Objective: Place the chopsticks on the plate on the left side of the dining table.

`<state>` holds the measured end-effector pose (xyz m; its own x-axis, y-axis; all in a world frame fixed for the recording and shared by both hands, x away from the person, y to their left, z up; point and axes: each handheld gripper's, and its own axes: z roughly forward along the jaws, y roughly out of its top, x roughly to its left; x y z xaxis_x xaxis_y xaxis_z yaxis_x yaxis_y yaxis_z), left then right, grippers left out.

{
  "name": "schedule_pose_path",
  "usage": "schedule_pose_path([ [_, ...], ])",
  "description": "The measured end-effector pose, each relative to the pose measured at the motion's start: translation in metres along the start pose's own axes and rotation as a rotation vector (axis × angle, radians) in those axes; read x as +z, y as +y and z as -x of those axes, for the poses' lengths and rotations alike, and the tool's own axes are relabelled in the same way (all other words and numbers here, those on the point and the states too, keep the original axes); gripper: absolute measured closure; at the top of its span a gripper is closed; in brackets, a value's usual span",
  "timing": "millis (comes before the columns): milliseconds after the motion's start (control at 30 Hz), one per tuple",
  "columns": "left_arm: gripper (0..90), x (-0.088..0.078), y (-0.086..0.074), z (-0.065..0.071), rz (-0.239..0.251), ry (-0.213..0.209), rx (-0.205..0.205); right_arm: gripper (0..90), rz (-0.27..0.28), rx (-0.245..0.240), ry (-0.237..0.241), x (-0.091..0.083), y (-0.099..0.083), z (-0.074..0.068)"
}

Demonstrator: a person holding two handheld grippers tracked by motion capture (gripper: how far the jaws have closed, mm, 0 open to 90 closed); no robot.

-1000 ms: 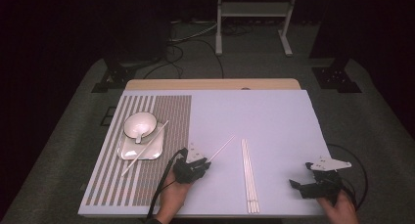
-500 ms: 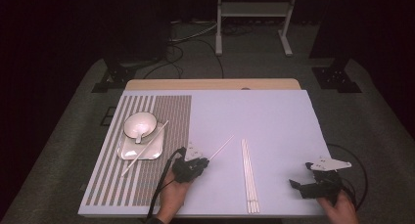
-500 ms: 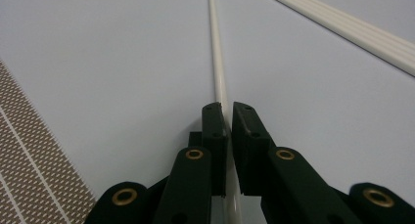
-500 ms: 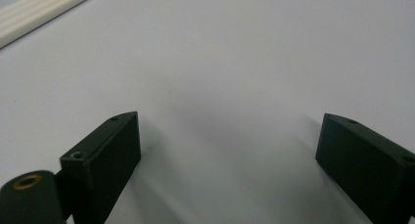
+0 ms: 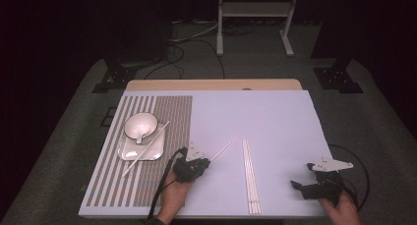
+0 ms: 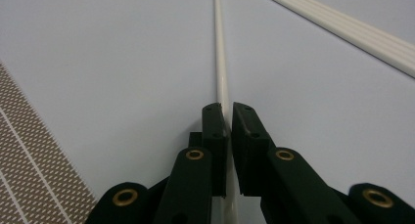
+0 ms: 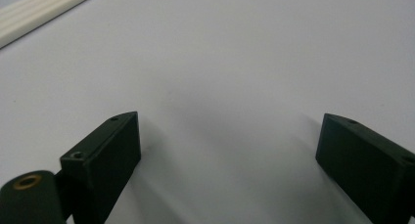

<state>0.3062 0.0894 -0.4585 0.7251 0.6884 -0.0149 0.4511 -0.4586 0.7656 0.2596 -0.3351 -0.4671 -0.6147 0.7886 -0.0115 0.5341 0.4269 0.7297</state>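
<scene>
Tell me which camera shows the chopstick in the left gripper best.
The left gripper view: the chopstick runs up between the fingers, which are clamped on it. The high view shows it thin and small.

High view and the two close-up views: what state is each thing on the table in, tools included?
Left black tool: shut on a thin white chopstick.
Right black tool: open, nothing between its jaws.
Bundle of white chopsticks: lying flat, side by side.
White round bowl: upright on a pale square plate.
Single white chopstick: leaning across that plate onto the striped brown mat.
</scene>
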Motion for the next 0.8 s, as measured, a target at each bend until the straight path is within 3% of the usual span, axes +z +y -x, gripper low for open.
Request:
schedule_pose_path([
  [800,84.9,-0.021,0.010,-0.006,0.016,-0.035,-0.013,7.9,0.000,-0.001,0.000,0.000,0.000,0.000],
])
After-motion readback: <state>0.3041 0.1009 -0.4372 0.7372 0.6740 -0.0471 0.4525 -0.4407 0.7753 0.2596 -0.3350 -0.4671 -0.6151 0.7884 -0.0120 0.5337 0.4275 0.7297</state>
